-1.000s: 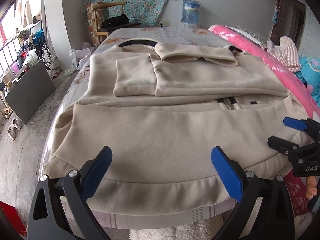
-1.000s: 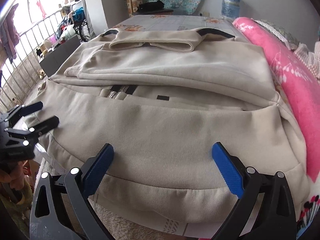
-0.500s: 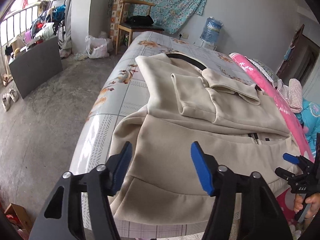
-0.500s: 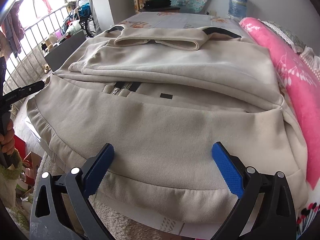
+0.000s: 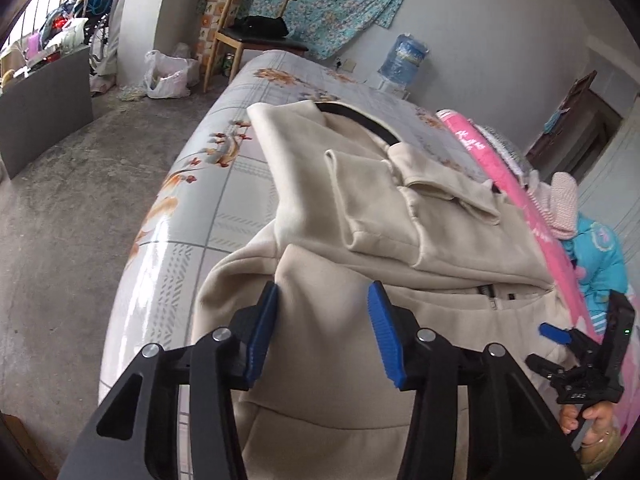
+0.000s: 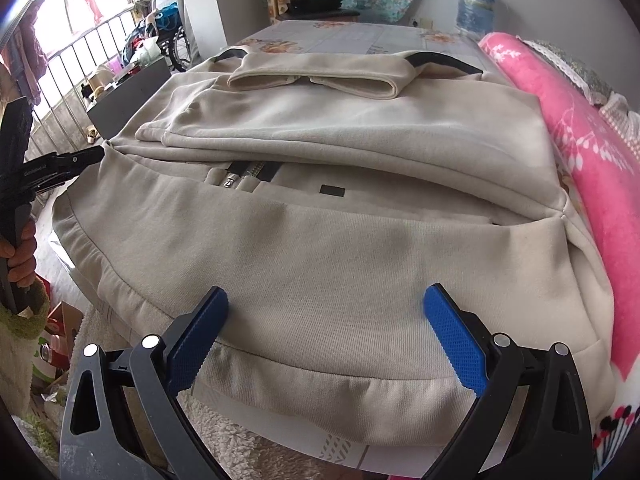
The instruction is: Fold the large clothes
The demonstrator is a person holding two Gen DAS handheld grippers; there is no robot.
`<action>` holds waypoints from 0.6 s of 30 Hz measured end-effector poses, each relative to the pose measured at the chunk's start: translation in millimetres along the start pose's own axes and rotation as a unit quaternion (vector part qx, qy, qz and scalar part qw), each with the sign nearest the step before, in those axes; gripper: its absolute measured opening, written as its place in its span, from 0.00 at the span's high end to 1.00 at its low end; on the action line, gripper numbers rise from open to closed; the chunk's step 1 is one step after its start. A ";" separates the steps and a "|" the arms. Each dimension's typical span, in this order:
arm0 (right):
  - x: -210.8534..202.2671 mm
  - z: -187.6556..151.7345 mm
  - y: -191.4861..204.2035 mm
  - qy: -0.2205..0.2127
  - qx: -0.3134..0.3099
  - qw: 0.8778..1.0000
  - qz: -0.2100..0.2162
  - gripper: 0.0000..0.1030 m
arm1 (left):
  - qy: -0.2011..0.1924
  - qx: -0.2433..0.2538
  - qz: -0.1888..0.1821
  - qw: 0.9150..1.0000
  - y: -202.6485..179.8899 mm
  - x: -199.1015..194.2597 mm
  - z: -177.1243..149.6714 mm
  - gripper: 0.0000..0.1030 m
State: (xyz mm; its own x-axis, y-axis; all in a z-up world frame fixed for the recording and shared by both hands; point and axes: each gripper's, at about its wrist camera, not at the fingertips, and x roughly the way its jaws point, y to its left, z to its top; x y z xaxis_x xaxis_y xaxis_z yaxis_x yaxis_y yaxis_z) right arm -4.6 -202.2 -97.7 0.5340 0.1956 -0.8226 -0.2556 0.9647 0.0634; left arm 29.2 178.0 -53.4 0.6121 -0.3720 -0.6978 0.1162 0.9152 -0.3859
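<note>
Left gripper [image 5: 322, 332]: blue pads spread apart, released, poised over the beige garment's left side fold near the bed's left edge; in the right wrist view its black tip sat at the garment's left edge, contact unclear.
Right gripper [image 6: 326, 336]: jaws wide apart, released, hovering just above the hem band at the bed's near edge; nothing between the pads.
Beige garment [image 6: 320, 240]: thick fleece jacket lay flat across the bed, sleeves folded inward over the chest, cuffs meeting near the collar; dark collar lining showed at the far end; zipper [image 6: 244, 172] and a small black label [image 6: 332, 190] peeked out below the folded sleeves; ribbed hem hung slightly over the near edge.
Pink blanket [image 6: 592, 152]: bunched along the bed's right edge, touching the garment's right side.
Bed [image 5: 224, 184]: grey checked sheet with orange flower print, bare toward the far end and left edge.
Room: wooden chair [image 5: 248, 36] and water jug [image 5: 404, 60] beyond the bed's far end; concrete floor [image 5: 60, 208] to the left.
</note>
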 end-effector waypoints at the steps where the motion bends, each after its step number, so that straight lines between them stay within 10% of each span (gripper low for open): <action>1: 0.1 0.1 0.4 0.000 0.000 1.000 -0.001 0.08 | 0.000 -0.001 -0.003 1.000 2.0 0.1 1.0 0.56; 7: 0.0 1.5 0.1 0.004 0.000 1.000 -0.003 0.08 | 0.019 -0.015 -0.006 1.000 14.5 16.2 9.9 0.56; 13: 0.2 2.3 2.5 0.004 0.000 1.000 -0.011 0.08 | 0.017 -0.023 -0.125 0.992 18.3 8.9 6.2 0.58; 18: -0.1 3.0 3.1 0.007 0.000 1.000 -0.012 0.08 | 0.036 0.007 -0.090 0.995 11.1 10.6 1.2 0.58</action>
State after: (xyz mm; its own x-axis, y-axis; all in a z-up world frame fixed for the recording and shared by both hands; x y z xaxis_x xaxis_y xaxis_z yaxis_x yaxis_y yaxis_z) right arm -3.1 -198.7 -95.7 0.5290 0.1698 -0.8315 -0.2427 0.9691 0.0435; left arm 37.9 184.4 -64.4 0.5229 -0.5402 -0.6594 0.2306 0.8344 -0.5006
